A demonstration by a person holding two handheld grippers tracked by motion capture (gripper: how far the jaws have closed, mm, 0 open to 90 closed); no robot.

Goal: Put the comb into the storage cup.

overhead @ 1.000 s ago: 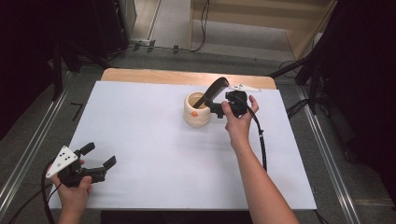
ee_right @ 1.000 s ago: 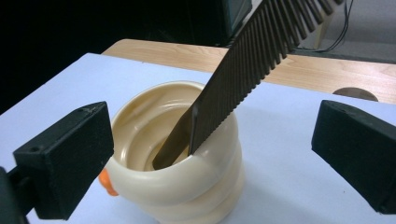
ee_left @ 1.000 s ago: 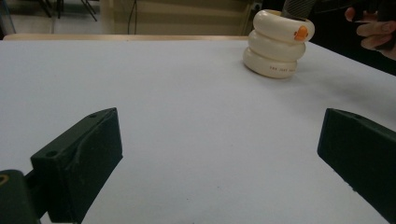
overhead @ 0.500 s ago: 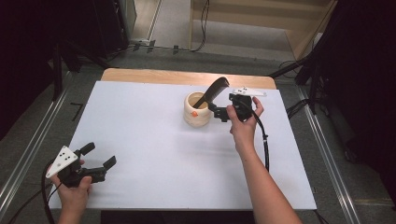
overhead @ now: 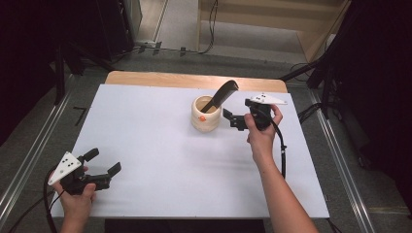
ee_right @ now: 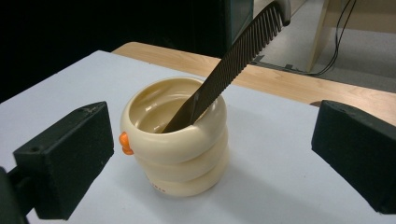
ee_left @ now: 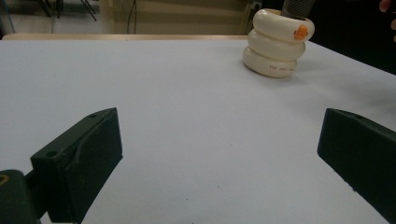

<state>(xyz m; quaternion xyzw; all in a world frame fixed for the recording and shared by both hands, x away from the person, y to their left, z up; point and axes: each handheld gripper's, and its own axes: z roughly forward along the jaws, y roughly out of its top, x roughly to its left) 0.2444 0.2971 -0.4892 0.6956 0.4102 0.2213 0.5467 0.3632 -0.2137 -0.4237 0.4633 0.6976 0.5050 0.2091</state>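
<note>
Leaning out of the cream ringed cup (overhead: 206, 114) just right of centre in the high view, the black comb (overhead: 222, 94) rests loosely against the rim. The right gripper (overhead: 232, 119) sits beside the cup with jaws spread wide, holding nothing; the left gripper (overhead: 103, 167), lower left of that view, is equally agape and empty. A careless nudge from the right jaws could, I judge, tip the light cup or flick the comb onto the white table (overhead: 160, 145).

Small print on the cup (ee_left: 279, 70), unreadable
</note>
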